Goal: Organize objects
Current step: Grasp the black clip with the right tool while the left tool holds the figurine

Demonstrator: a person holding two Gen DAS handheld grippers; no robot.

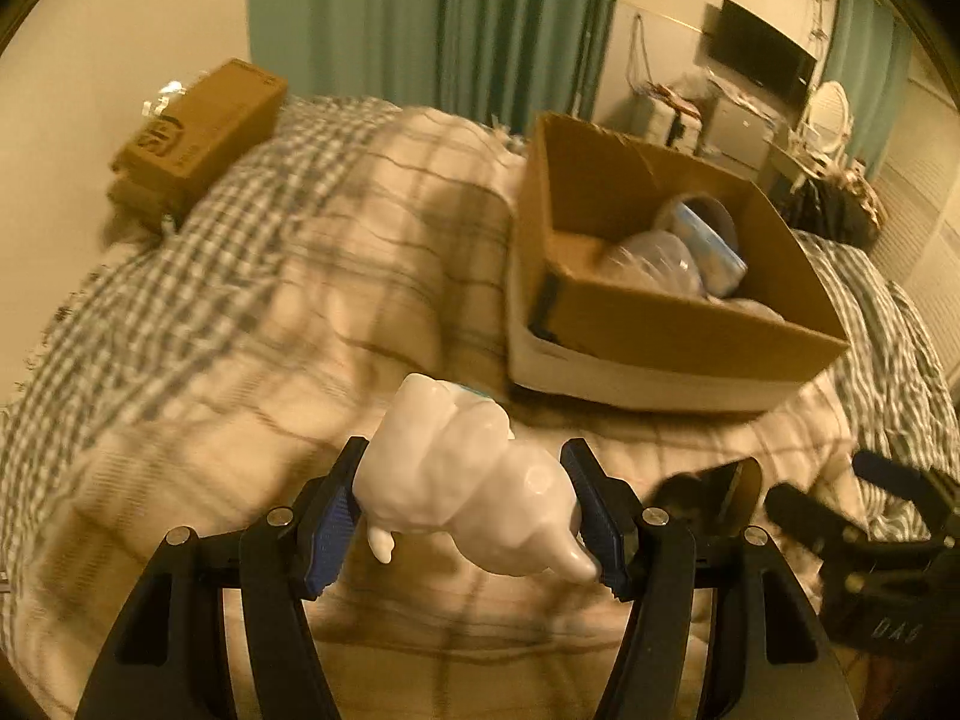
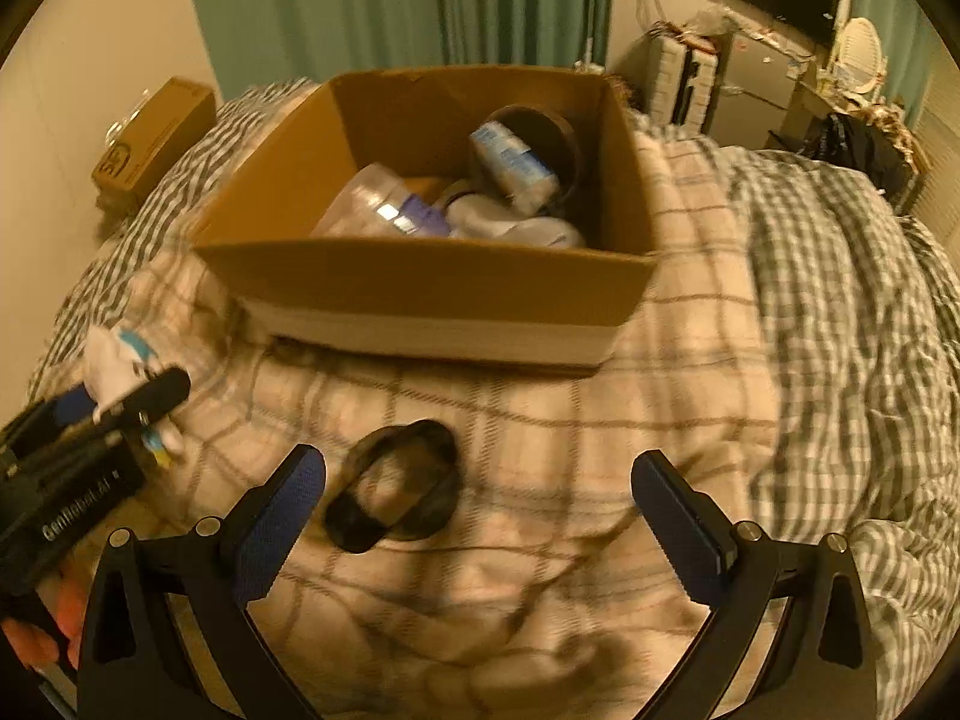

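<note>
Between the blue pads of the left gripper [image 1: 465, 507] sits a white figurine [image 1: 462, 480], pinched from both sides and lifted clear of the checked blanket [image 1: 270, 312]. Just to its right, the right gripper [image 2: 480, 510] hangs with its jaws spread wide and nothing between them, above a dark oval object [image 2: 393, 489] lying flat on the blanket. Beyond both stands an open cardboard box [image 2: 420, 282] on the bed, holding a blue-labelled roll [image 2: 510, 165] and some clear plastic packaging [image 2: 372, 204]. Far left, by the wall, rests a closed brown carton [image 1: 204, 132].
</note>
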